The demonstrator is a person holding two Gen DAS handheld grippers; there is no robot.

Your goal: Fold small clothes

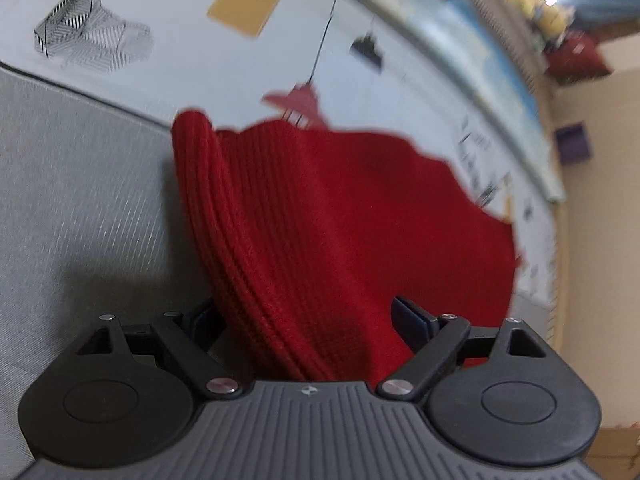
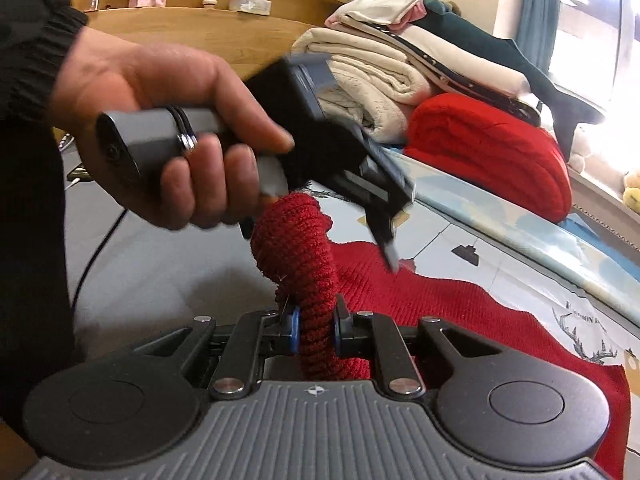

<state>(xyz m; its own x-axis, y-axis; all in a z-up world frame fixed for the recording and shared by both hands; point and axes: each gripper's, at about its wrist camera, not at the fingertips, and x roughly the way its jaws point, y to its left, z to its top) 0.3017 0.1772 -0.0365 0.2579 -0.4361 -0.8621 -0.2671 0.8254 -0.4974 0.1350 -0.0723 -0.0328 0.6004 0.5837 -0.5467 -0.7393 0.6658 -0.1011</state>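
Observation:
A small red knit garment (image 1: 340, 216) lies on a printed white sheet (image 1: 256, 60). In the left wrist view its ribbed edge runs between the wide-apart blue-padded fingers of my left gripper (image 1: 308, 320), which is open over the cloth. In the right wrist view my right gripper (image 2: 314, 330) is shut on a bunched ribbed roll of the red garment (image 2: 304, 248) and lifts it off the sheet. The rest of the garment (image 2: 460, 312) spreads flat to the right. The left gripper (image 2: 390, 248), held by a hand, hovers just above the cloth with jaws apart.
A grey fabric surface (image 1: 72, 208) lies left of the sheet. A folded red blanket (image 2: 492, 152) and a stack of cream and white laundry (image 2: 384, 68) sit at the back. A wooden headboard shelf (image 2: 192, 12) holds small items. A black cable (image 2: 96, 256) runs at the left.

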